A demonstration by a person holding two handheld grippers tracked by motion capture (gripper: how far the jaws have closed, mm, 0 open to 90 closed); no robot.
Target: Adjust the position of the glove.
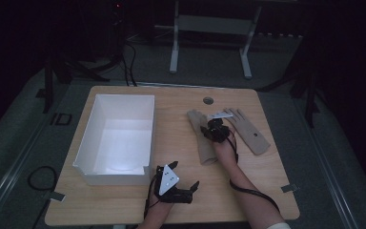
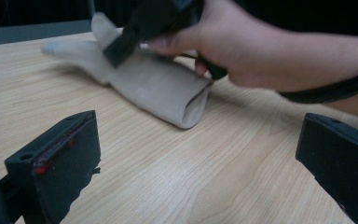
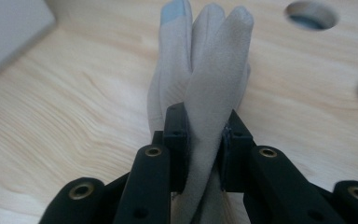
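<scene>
Left gripper (image 1: 186, 191): parked near the table's (image 1: 124, 205) near edge, about mid-width, just off the near right corner of the box. Jaws wide apart, nothing between them, pointing right toward the nearer glove. In the left gripper view its two black jaws frame bare wood.

White open-top rectangular box (image 1: 116, 138): sits on the left half of the light wooden table, long side running near to far. Inside is lit and holds nothing visible.

Right gripper (image 1: 213, 128): right of centre, over the upper part of the beige fabric glove (image 1: 205, 143). Jaws pinched tight on a bunched fold of that glove. In the right gripper view the black pads press the fabric from both sides, and the glove's (image 3: 200, 70) fingers fan out beyond the jaws, one with a grey-blue tip. In the left gripper view the person's right hand (image 2: 242, 51) holds that gripper down on the glove (image 2: 158, 88), whose open cuff end faces the near edge.

Second beige fabric glove (image 1: 249, 130): flat on the table just right of the gripped one, fingers toward the far edge, cuff angled toward the right edge. Untouched.

Round grommet hole (image 1: 208, 100): in the tabletop near the far edge, beyond both gloves.
</scene>
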